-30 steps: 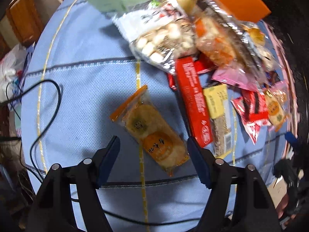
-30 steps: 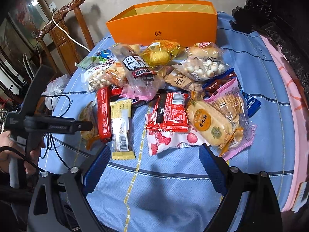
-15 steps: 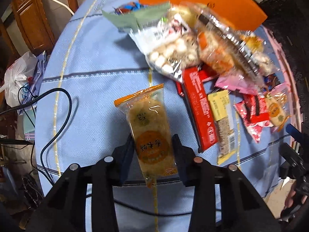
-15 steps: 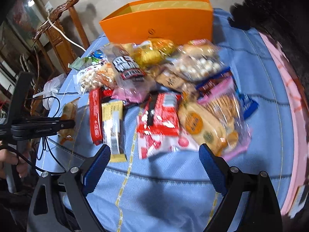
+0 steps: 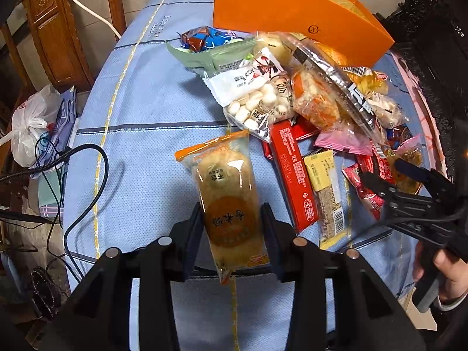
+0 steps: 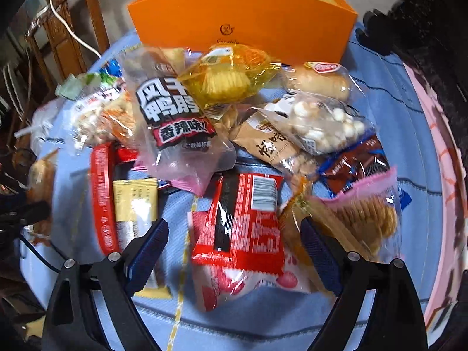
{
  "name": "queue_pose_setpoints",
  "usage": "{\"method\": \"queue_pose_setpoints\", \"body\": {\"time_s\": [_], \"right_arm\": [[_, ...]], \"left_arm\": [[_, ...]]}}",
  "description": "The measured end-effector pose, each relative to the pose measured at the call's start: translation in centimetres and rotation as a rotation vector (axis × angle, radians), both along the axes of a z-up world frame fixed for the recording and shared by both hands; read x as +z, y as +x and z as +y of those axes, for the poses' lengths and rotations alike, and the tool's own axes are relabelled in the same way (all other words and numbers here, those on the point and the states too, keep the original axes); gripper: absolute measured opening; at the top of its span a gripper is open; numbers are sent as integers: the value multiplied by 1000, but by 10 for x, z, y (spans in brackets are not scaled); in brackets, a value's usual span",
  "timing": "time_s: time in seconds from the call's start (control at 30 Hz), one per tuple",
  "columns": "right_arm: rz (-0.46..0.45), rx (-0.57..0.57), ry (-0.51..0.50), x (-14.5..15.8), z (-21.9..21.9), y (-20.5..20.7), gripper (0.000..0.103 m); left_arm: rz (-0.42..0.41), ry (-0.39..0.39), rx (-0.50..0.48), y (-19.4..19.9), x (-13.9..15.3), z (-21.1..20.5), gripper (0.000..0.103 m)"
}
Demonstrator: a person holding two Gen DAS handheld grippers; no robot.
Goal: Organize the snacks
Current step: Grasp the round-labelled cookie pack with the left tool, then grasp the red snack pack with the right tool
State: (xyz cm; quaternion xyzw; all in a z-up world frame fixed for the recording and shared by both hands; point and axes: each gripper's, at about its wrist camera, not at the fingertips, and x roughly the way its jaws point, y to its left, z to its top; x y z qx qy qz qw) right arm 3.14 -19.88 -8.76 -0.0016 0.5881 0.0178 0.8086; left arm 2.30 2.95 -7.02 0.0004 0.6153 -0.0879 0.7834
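My left gripper is shut on a clear packet of round rice crackers with an orange end, and holds it up off the blue tablecloth. A heap of snack packets lies to the right, in front of an orange box. My right gripper is open and hangs low over a red packet that lies between its fingers, apart from both pads. The right gripper also shows at the right edge of the left wrist view, held by a hand.
A long red box and a yellow bar lie left of the red packet. A pink-edged cracker bag lies at its right. Black cables cross the table's left edge. A wooden chair stands behind.
My left gripper closed on the cracker packet, which turned lengthwise, and lifted it off the cloth. My right gripper moved forward and down toward the red packet, staying open.
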Motion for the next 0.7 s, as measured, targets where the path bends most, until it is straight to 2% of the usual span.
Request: {"method": "queue_pose_setpoints", "body": {"time_s": [0.07,0.13,0.17,0.2,0.27,0.4,0.53,0.6,0.67,0.7], "right_arm": [[14,2,-17,-5,4,6,91],[20,7,-50,-9,7,11,80],[45,14,-42,-13,7,14,45],[73,4,-13,-16,2,15,46],[70,0,33,-10,-4,13,45],[24,-45,97,9,-24,0,45],[-10,-74,149,26,-42,-20,45],[-21,-76,163,30,-47,-28,45],[-23,-75,178,32,-44,-35,45],[-21,-69,182,31,-44,-36,45]], "left_arm": [[-3,0,4,-1,1,2,38],[-3,1,9,0,0,5,35],[0,-1,11,1,0,6,35],[3,-4,11,1,0,6,35],[1,-7,7,2,0,6,35],[-11,-16,-9,5,1,4,29],[20,-24,-10,8,-7,6,29],[48,-35,-2,10,-15,8,32],[62,-32,10,13,-23,10,41],[74,-28,23,15,-28,11,41]]}}
